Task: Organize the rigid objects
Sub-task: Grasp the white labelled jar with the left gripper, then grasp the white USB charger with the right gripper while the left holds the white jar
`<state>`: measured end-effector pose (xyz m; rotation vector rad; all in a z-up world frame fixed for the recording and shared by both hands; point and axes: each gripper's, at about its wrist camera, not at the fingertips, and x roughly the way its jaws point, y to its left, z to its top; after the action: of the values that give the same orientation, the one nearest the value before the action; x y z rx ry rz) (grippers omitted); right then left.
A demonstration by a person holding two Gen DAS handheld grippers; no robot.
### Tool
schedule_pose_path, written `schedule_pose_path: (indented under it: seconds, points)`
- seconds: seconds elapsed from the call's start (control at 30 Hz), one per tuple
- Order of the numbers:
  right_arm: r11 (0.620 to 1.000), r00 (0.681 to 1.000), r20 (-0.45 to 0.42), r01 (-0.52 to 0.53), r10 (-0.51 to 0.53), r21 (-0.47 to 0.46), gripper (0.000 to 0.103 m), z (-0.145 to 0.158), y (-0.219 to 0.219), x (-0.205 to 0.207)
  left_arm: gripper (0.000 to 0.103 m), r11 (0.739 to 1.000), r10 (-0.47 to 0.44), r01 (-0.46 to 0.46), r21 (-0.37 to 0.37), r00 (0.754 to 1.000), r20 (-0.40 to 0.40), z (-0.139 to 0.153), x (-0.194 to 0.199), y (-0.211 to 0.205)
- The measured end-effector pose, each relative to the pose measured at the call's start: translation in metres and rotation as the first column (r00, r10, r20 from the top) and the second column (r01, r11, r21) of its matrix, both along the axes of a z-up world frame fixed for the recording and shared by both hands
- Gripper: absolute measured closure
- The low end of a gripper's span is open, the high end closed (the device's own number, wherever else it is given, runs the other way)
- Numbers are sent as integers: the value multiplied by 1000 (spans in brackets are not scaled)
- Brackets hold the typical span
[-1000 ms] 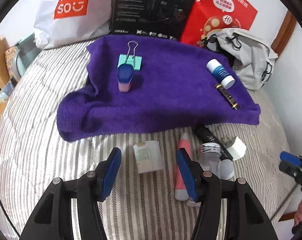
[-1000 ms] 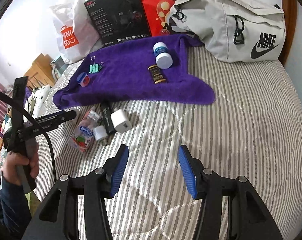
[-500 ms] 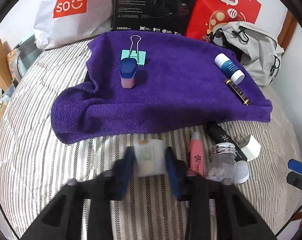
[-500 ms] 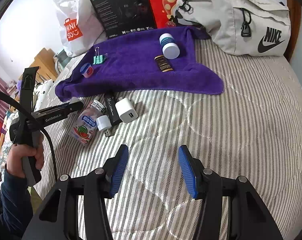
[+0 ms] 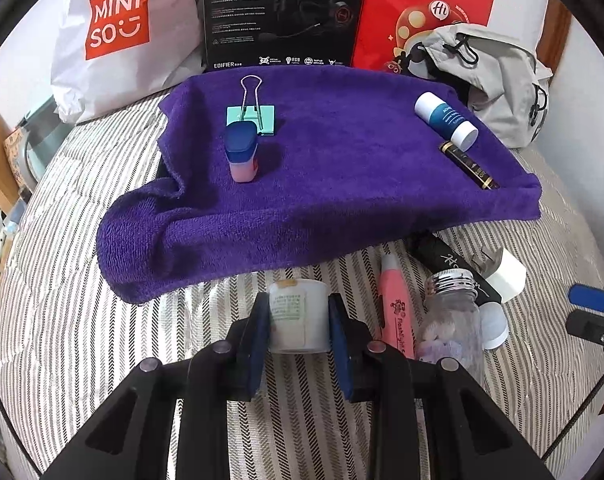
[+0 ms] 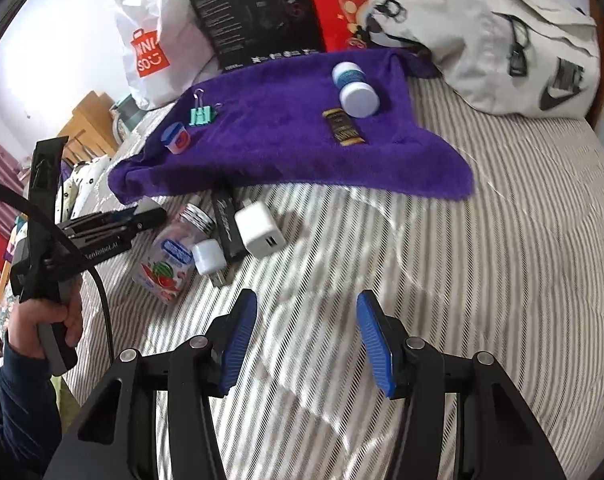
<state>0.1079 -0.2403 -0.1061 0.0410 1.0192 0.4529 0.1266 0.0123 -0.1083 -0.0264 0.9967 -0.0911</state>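
Blue-padded, the left hand-held gripper [image 5: 298, 322] pinches a small white labelled jar [image 5: 298, 318], apparently just off the striped bed [image 6: 482, 264]; the right hand-held gripper [image 6: 308, 338] gapes empty. Beyond, a pink highlighter [image 5: 394, 312], candy bottle [image 5: 452, 316], black tube [image 5: 448, 266] and white charger [image 6: 259, 230] remain unsorted. Farther off, the purple towel [image 5: 342, 176] already holds four items.

Left tongs [image 5: 298, 322] advanced, closed on white jar [image 5: 298, 320]; right tongs [image 6: 308, 340] drifted nearer.

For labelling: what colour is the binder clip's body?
Mint green binder clip; clearest in the left wrist view.
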Motion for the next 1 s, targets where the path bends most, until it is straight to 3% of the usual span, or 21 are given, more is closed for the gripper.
schedule_pose_path:
  seconds: [0.37, 0.7, 0.83, 0.9, 1.0]
  points:
    - [994, 995, 19, -99, 100, -50, 51, -11, 45, 35, 76, 999, -12, 11, -43, 1000, -20, 1, -7, 18]
    - [986, 990, 48, -126, 132, -109, 53, -15, 59, 51, 76, 997, -23, 22, -78, 1000, -19, 1, -6, 21]
    - [983, 989, 57, -131, 139, -126, 64, -18, 66, 53, 76, 997, -25, 24, -76, 999, -20, 1, -6, 22]
    - [984, 988, 59, -137, 145, -117, 75, -19, 67, 53, 76, 997, -23, 21, -79, 1000, -20, 1, -6, 22]
    - [978, 986, 74, -138, 150, -154, 76, -19, 70, 49, 76, 997, -22, 21, -73, 1000, -18, 1, -6, 21]
